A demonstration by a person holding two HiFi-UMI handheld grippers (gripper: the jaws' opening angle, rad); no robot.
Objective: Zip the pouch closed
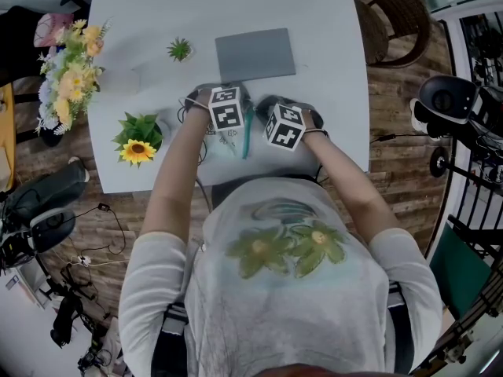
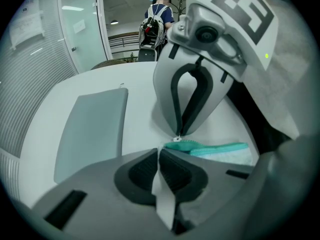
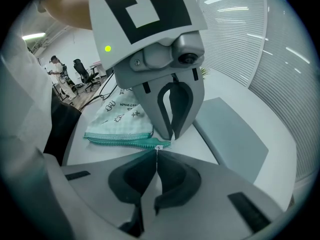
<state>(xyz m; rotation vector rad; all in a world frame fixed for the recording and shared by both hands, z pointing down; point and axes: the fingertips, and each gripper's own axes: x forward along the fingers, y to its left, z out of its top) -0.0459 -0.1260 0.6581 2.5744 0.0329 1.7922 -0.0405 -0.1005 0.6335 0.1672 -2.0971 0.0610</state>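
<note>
A white printed pouch (image 3: pixel 120 115) with a teal zipper (image 3: pixel 127 143) lies near the table's front edge, between both grippers; the pouch (image 1: pixel 233 141) also shows in the head view. My right gripper (image 3: pixel 156 156) is shut on the small white zipper pull (image 3: pixel 159 147) at the zipper's end. My left gripper (image 2: pixel 159 156) is shut on a white strip of the pouch's end (image 2: pixel 162 194). The two grippers face each other, tips nearly touching at that same end. The teal zipper (image 2: pixel 210 148) runs away to the right in the left gripper view.
The pale table (image 1: pixel 322 45) carries a flat grey pad (image 1: pixel 255 54) beyond the grippers, a small green plant (image 1: pixel 179 49), a sunflower pot (image 1: pixel 137 141) and a flower bouquet (image 1: pixel 69 73) at the left. A chair (image 1: pixel 401 14) stands at the far right.
</note>
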